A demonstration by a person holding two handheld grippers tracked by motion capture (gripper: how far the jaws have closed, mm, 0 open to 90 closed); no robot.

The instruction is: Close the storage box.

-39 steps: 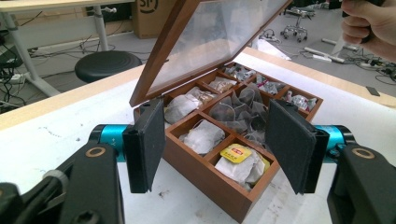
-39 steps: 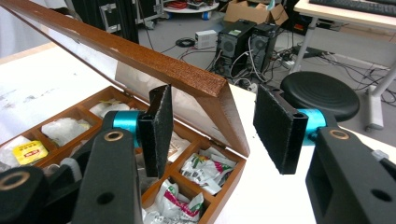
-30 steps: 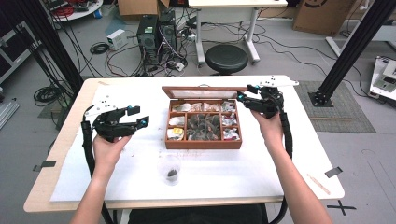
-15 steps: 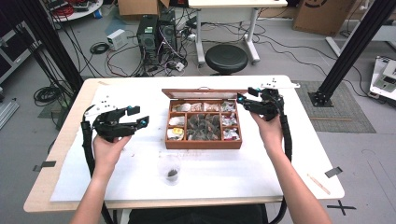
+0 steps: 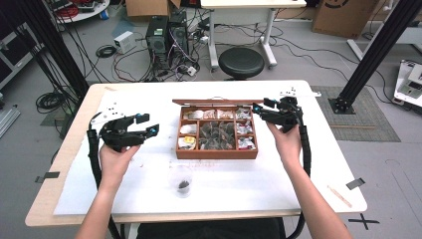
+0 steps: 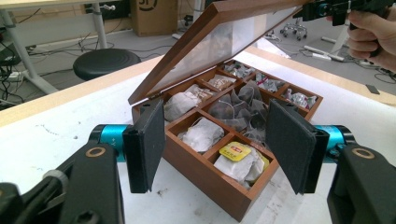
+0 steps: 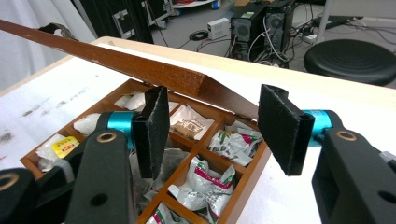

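We take the wooden box as our landmark; it sits mid-table, lid raised and tilted, compartments full of tea bags.

The right hand reaches in from the box's right side, forearm stretched forward, and carries the right gripper at the box's far right corner. Seen from the right gripper view, that corner of the lid sits above and between the jaws, the left pad just under the lid's edge. The jaws stand parted and have just been closing a little; we cannot tell whether either pad touches the wood.

The left hand holds the left gripper well to the left of the box, level, pointing toward it. Its jaws are spread wide around nothing, apart from the box.
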